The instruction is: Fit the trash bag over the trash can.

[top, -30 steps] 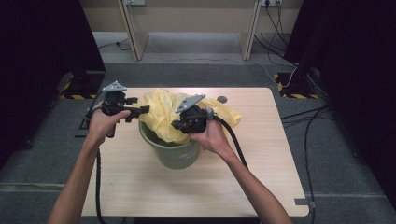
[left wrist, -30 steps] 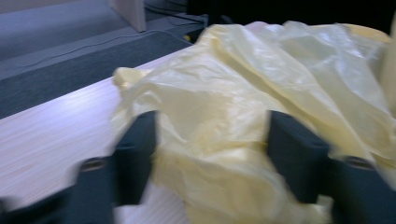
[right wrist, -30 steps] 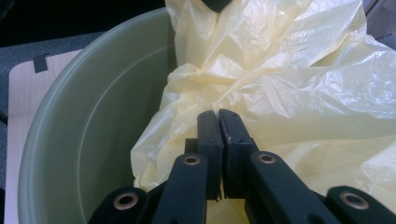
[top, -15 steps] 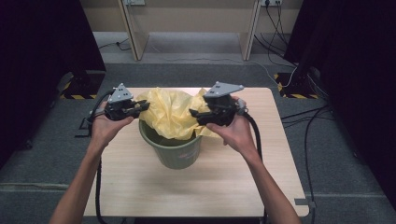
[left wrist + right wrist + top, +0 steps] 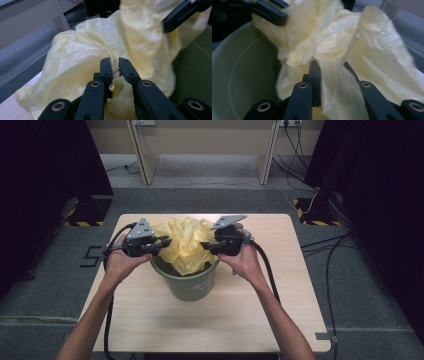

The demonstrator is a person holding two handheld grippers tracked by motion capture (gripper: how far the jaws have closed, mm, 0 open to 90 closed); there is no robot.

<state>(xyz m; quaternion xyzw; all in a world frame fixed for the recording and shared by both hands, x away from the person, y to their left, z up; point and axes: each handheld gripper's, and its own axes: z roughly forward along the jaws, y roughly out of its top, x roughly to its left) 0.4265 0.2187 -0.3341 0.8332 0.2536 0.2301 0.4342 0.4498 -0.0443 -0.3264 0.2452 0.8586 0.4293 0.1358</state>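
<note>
- Where the high view looks down on the table (image 5: 150, 330), a green bin (image 5: 190, 282) stands near its middle, with a yellow bag (image 5: 185, 245) bunched over its mouth and spilling past the far rim.
- At the bin's left rim the left gripper (image 5: 161, 243) points inward at the bag, held in a hand (image 5: 120, 265).
- Seen from the left gripper view, its jaws are nearly together, pinching a fold of the bag (image 5: 100, 42) between the tips; the bin's wall (image 5: 197, 67) lies to the right.
- At the opposite rim sits the right gripper (image 5: 210, 246), also aimed inward, its cable (image 5: 265, 265) trailing back over the table.
- Seen from the right gripper view, its jaws stand a little apart with a sheet of the bag (image 5: 352, 50) draped between them and over the right jaw; the bin's inside (image 5: 239, 75) shows at the left.
</note>
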